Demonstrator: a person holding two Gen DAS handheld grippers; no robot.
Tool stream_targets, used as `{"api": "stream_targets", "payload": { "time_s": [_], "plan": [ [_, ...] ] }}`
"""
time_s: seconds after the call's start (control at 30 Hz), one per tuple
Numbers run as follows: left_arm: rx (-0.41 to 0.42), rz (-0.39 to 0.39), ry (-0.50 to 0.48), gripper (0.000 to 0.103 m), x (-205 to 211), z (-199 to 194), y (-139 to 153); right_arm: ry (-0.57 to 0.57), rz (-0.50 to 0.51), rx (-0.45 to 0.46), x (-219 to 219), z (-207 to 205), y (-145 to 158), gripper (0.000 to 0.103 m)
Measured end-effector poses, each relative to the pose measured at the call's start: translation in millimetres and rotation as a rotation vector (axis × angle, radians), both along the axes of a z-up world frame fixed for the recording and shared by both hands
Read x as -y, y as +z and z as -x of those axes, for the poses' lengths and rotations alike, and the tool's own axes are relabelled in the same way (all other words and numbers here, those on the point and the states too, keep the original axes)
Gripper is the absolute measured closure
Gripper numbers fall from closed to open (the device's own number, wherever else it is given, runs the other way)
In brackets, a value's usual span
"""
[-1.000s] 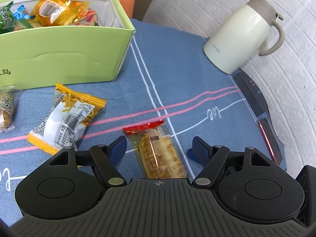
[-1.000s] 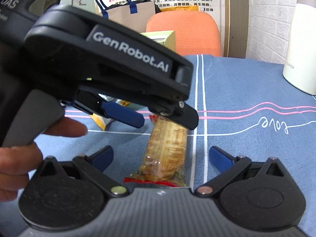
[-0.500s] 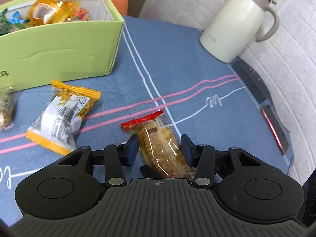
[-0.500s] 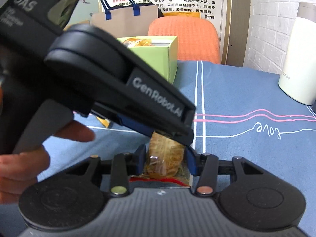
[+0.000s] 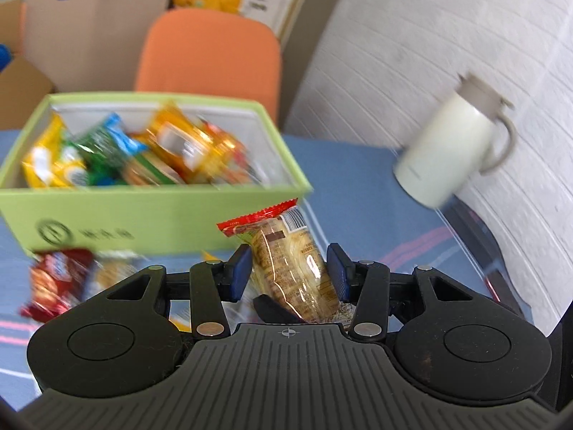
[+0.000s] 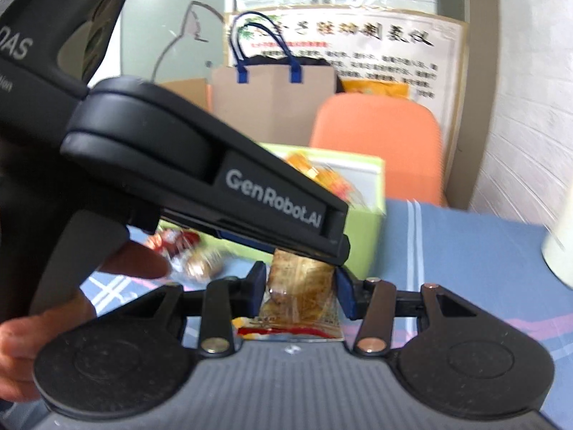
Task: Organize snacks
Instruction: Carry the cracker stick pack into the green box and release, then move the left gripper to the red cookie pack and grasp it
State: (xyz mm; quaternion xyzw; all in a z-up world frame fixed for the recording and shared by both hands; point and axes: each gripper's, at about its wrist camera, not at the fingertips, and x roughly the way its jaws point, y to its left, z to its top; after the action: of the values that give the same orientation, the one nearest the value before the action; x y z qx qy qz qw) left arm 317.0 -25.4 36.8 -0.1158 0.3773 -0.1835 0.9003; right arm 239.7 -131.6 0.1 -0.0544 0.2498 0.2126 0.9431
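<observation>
Snack: wafer pack [image 5: 290, 268], red-sealed ends, held off the surface [image 5: 358, 193] just before the box.
Left claw [image 5: 288, 274]: clenched on one end of the pack.
Right claw [image 6: 301, 288]: clenched on the other end.
Box [image 5: 150, 211]: green, already holding many packs.
Left out: red pack [image 5: 53, 283] and one more beside it, lying by the box.
Progress: most stowed; probably this pack next, then the strays.
Aside: jug [image 5: 454, 150] by the wall.

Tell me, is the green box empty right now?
No, the green box holds a heap of colourful snack packets up near its rim.
</observation>
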Motion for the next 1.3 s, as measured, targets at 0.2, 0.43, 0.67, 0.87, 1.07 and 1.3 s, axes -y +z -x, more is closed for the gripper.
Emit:
{"api": "stream_targets", "payload": {
  "time_s": [0.2,0.43,0.67,0.87,1.07,1.3],
  "plan": [
    [0.075,-0.009,0.092,0.077,-39.6,-37.6,29.6,0.078,-0.03,0.048,-35.0,-50.5,22.7,0.052],
    [0.066,-0.018,0.166,0.077,-77.9,-95.6,36.2,0.14,-0.024,0.038,-71.6,-127.2,29.3,0.052],
    [0.084,0.039,0.225,0.043,-122.5,-108.3,34.5,0.144,0.011,0.066,-80.9,-147.9,37.0,0.035],
    [0.147,0.106,0.236,0.033,-156.3,-49.4,34.9,0.057,-0.062,0.173,-31.3,-83.5,48.9,0.01],
    [0.039,0.08,0.254,0.035,-170.1,-10.6,-16.7,0.125,-0.044,0.005,-45.7,-32.3,-5.3,0.01],
    [-0.133,0.047,0.305,0.041,-186.6,-20.6,-53.6,0.201,-0.002,-0.126,-106.5,-48.8,-50.6,0.01]
  ]
}}
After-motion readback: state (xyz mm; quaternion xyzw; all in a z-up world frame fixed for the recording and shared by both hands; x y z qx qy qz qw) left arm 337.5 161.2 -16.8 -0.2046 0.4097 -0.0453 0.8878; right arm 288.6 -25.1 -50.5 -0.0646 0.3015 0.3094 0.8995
